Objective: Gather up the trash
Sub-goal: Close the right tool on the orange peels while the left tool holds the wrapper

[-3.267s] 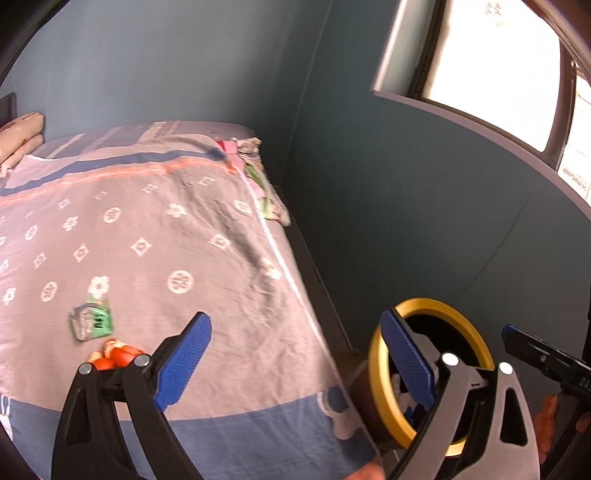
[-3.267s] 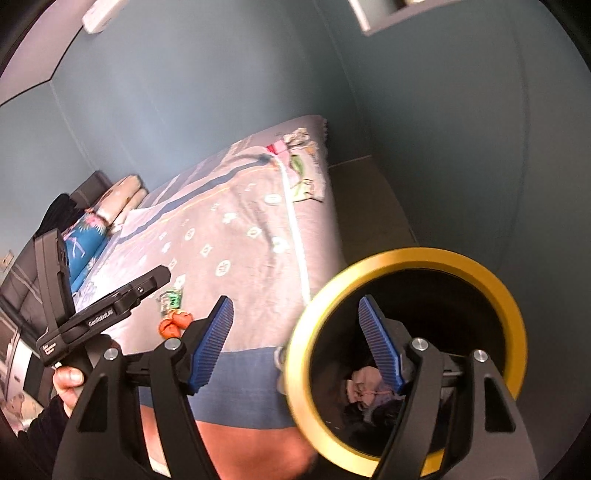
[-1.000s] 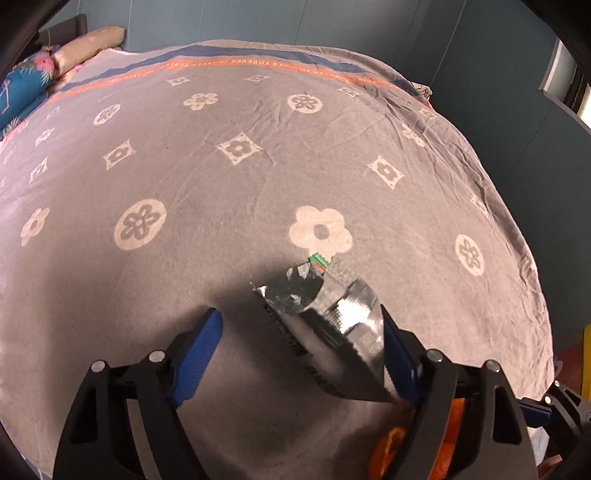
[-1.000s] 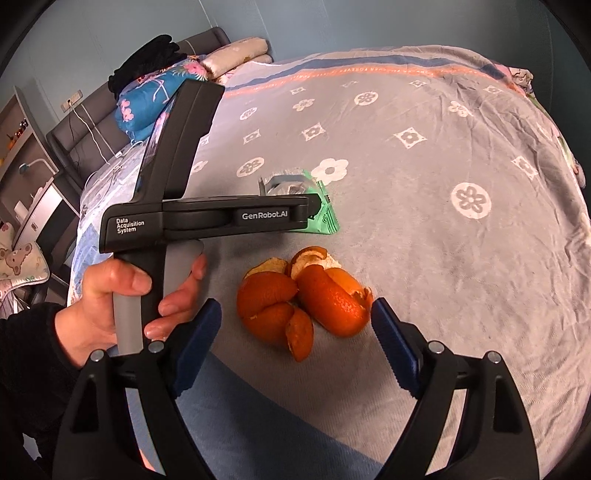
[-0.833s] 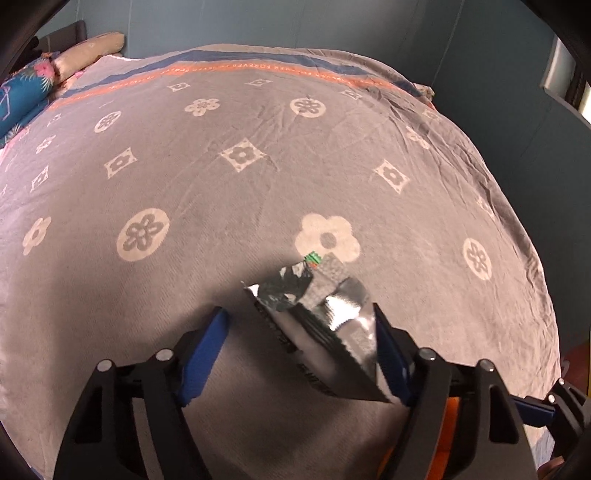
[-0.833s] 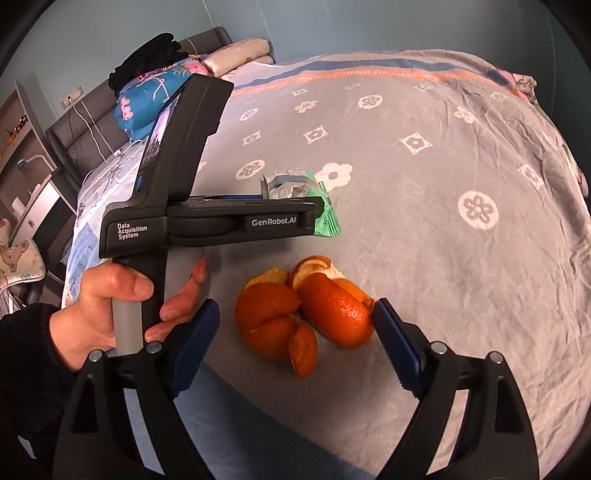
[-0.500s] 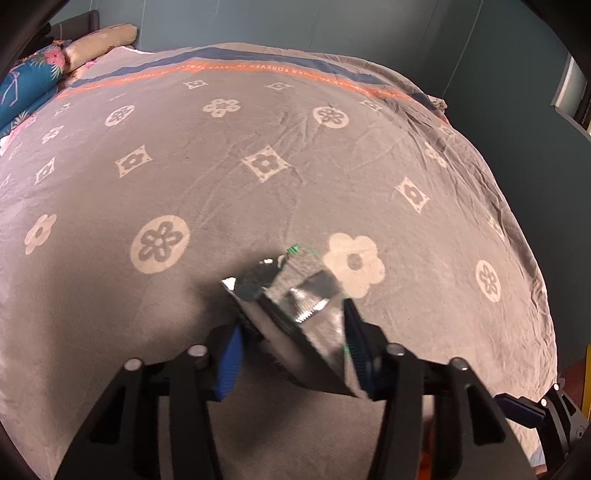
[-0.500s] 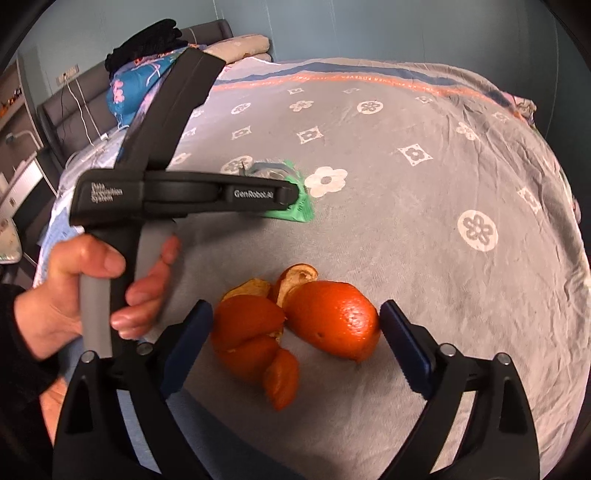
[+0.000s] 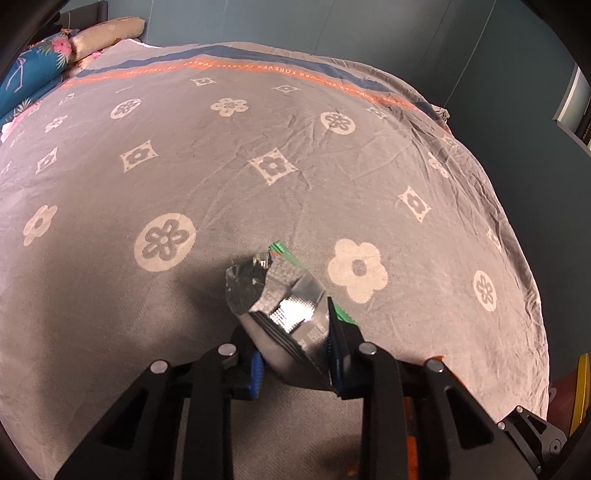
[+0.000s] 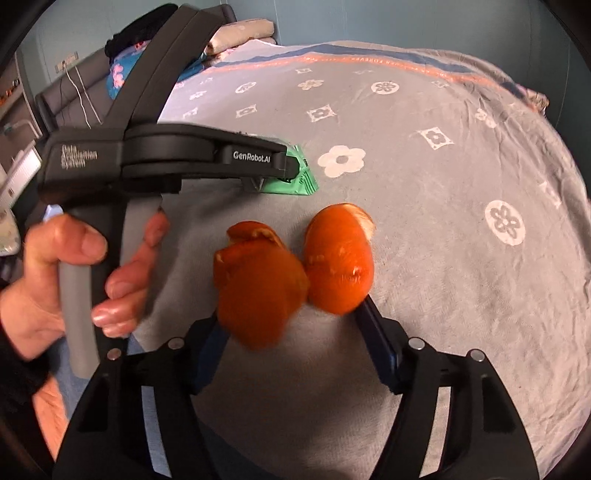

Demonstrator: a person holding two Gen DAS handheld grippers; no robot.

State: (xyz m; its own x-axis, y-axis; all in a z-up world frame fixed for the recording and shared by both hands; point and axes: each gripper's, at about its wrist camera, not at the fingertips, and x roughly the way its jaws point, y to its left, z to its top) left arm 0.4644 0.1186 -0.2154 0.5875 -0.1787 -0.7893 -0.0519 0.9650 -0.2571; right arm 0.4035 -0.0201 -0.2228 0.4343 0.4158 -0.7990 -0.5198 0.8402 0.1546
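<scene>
A crumpled silver and green snack wrapper point(image 9: 284, 306) lies on the grey flowered bedspread point(image 9: 258, 166). My left gripper point(image 9: 295, 354) is shut on its near end. In the right wrist view the wrapper's green side point(image 10: 295, 177) shows under the left gripper's body. Orange peel pieces point(image 10: 295, 266) lie on the bedspread point(image 10: 443, 184) between the blue pads of my right gripper point(image 10: 291, 325), which has closed in around the peel; its pads touch the peel on both sides.
Pillows point(image 9: 103, 33) and a blue flowered cushion point(image 9: 26, 74) lie at the head of the bed. A yellow-rimmed bin point(image 9: 581, 391) stands beyond the bed's right edge. The person's left hand point(image 10: 74, 273) holds the left gripper's handle.
My left gripper has closed on the wrapper. My right gripper has moved down over the orange peel and narrowed around it.
</scene>
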